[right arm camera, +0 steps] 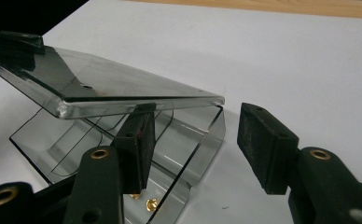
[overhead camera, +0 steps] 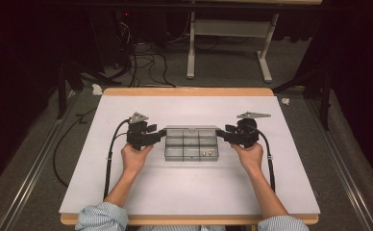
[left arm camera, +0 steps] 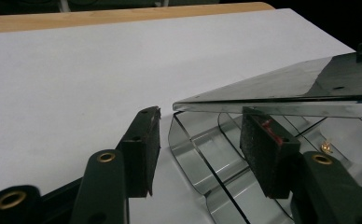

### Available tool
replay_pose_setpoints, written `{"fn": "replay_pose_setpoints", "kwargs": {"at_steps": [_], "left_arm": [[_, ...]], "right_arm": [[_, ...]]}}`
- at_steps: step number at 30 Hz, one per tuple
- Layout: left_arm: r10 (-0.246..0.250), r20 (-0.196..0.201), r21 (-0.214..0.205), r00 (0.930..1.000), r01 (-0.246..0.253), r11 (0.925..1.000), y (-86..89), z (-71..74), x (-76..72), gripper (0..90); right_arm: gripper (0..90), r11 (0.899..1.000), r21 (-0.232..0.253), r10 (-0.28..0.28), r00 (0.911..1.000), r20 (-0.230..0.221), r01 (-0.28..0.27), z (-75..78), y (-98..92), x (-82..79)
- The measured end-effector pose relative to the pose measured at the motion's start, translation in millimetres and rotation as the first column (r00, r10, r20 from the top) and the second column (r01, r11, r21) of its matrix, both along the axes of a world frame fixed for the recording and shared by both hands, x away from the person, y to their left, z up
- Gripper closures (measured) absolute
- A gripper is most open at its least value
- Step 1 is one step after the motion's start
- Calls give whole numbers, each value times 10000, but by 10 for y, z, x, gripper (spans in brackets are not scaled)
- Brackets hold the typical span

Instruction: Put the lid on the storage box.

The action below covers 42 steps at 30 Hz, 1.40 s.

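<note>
A clear plastic compartment box (overhead camera: 192, 144) lies in the middle of the white table top (overhead camera: 189, 192). My left gripper (overhead camera: 161, 136) is at its left end and my right gripper (overhead camera: 221, 134) at its right end. In the left gripper view the gripper (left arm camera: 202, 116) straddles the box's end wall (left arm camera: 188, 149): one pad (left arm camera: 144, 149) is outside, the other under the raised lid (left arm camera: 286, 88). In the right gripper view the gripper (right arm camera: 198, 111) stands likewise, one pad (right arm camera: 139, 144) under the tilted lid (right arm camera: 114, 86). Neither pair of pads presses on the wall. Small brass parts (right arm camera: 144, 201) lie in one compartment.
The table's wooden edge (overhead camera: 189, 91) runs along the far side. Black cables (overhead camera: 141, 62) and a white stand's legs (overhead camera: 228, 53) are on the floor beyond it. Each gripper's cable (overhead camera: 110, 159) trails back along the table beside the forearm.
</note>
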<state>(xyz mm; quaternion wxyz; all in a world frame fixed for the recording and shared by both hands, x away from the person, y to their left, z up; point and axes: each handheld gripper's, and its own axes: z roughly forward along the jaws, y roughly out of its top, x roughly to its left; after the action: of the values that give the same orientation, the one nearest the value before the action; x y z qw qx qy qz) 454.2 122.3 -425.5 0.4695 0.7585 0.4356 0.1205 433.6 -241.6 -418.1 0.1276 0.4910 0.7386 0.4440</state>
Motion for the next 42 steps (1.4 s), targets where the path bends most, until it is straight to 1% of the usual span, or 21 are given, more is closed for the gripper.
{"fn": "replay_pose_setpoints", "kwargs": {"at_steps": [1,7,10,11,12,18,22,23,24,27,33,35,36,42], "left_arm": [[-41,42,51,10000,40,10000,-8,4,-9,480],[-120,108,128,9999,119,9998,-29,19,-38,480],[-160,124,148,9998,158,9998,-35,23,-50,480],[-204,179,225,9996,200,9995,-34,27,-62,480],[-191,204,173,9996,188,9997,-32,28,-71,480],[-166,191,117,9997,164,9998,12,12,-122,479],[-168,160,163,9997,166,9997,25,1,-136,479],[-198,178,226,9996,194,9996,31,-3,-143,479],[-180,169,201,9997,177,9996,32,-4,-149,479],[-214,168,296,9996,209,9993,38,-9,-166,478],[-212,224,100,9995,209,9997,34,-10,-214,477],[-230,242,106,9994,227,9997,35,-11,-231,476],[-252,223,90,9994,250,9996,39,-12,-240,476],[-242,165,115,9996,240,9996,54,-39,-271,476]], "right_arm": [[470,10000,92,-18,10000,7,18,-9,-17,-21],[470,9998,182,31,9999,100,-32,-7,-25,-74],[469,9998,190,59,9999,110,-61,-4,-24,-86],[467,9998,177,100,9998,142,-103,3,-21,-98],[467,9998,156,118,9998,147,-120,5,-20,-101],[465,9997,153,204,9996,216,-207,12,-1,-139],[465,9996,248,152,9997,172,-156,-19,-12,-162],[466,9995,270,142,9997,178,-146,-27,-16,-166],[466,9996,248,143,9997,189,-148,-34,-21,-171],[467,9996,271,103,9998,160,-107,-47,-30,-189],[466,9995,204,218,9996,196,-222,-34,-21,-226],[466,9995,161,269,9994,203,-273,-36,-14,-237],[466,9995,186,268,9993,259,-273,-40,-12,-245],[466,9992,292,282,9993,245,-289,-98,-28,-288]]}}
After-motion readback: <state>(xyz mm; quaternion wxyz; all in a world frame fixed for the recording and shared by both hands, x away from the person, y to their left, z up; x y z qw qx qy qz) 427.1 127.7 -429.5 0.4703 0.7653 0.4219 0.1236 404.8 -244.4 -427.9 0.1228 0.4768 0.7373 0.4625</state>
